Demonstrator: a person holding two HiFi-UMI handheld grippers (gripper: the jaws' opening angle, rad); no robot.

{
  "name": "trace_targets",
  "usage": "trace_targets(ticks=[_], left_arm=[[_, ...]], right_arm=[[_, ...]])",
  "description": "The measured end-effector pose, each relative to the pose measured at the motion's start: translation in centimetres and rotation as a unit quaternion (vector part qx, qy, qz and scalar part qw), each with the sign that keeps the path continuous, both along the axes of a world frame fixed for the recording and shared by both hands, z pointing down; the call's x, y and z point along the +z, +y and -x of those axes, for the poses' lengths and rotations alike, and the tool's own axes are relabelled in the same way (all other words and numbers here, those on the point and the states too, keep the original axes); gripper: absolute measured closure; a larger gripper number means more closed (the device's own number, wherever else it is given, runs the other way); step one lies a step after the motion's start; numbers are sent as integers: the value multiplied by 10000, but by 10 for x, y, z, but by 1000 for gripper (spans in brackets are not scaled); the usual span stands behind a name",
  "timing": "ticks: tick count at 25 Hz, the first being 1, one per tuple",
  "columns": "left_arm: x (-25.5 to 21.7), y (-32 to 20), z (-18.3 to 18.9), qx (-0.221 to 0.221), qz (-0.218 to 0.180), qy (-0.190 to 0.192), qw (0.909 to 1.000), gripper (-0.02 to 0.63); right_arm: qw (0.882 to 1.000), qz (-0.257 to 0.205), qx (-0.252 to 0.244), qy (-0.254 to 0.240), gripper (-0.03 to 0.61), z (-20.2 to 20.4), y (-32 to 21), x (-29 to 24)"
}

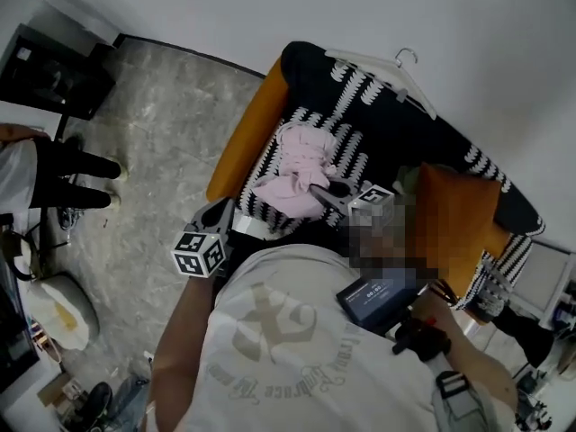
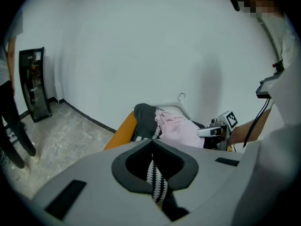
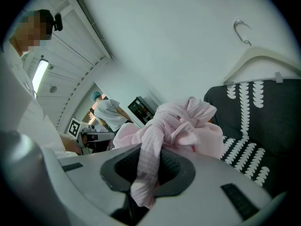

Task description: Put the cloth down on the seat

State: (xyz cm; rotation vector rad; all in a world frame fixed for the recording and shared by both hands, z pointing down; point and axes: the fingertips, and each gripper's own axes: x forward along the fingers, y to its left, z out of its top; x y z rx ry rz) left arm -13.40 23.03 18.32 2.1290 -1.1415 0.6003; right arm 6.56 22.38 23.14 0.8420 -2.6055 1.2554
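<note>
A bundled pink cloth [image 1: 301, 167] hangs just over the seat of an orange sofa [image 1: 247, 129] that is draped with a black-and-white patterned cover [image 1: 360, 142]. My right gripper [image 1: 317, 190] is shut on the cloth; in the right gripper view a pink fold [image 3: 148, 159] runs down between its jaws. My left gripper [image 1: 225, 212] is at the sofa's front left corner. In the left gripper view a strip of the patterned cover [image 2: 155, 178] passes between its closed jaws. That view also shows the cloth [image 2: 181, 131] and the right gripper [image 2: 214, 132] ahead.
A white hanger [image 1: 387, 84] lies on the sofa's back. An orange cushion [image 1: 454, 210] leans at the seat's right end. A person [image 1: 54, 174] stands on the marble floor at the left, near a black cabinet [image 1: 49, 70]. White bags [image 1: 58, 309] lie at the lower left.
</note>
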Motion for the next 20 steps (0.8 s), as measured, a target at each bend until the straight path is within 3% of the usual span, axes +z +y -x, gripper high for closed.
trace_targets(ticks=[6,20], left_arm=[[9,-6,-10,99,127,1,9999,601],[39,-31,7,319,513,208,9980,601]], right_arm=[[9998,152,110,29,506,-10,-7,13],[9981,450,156,379,506,12,-29,33]])
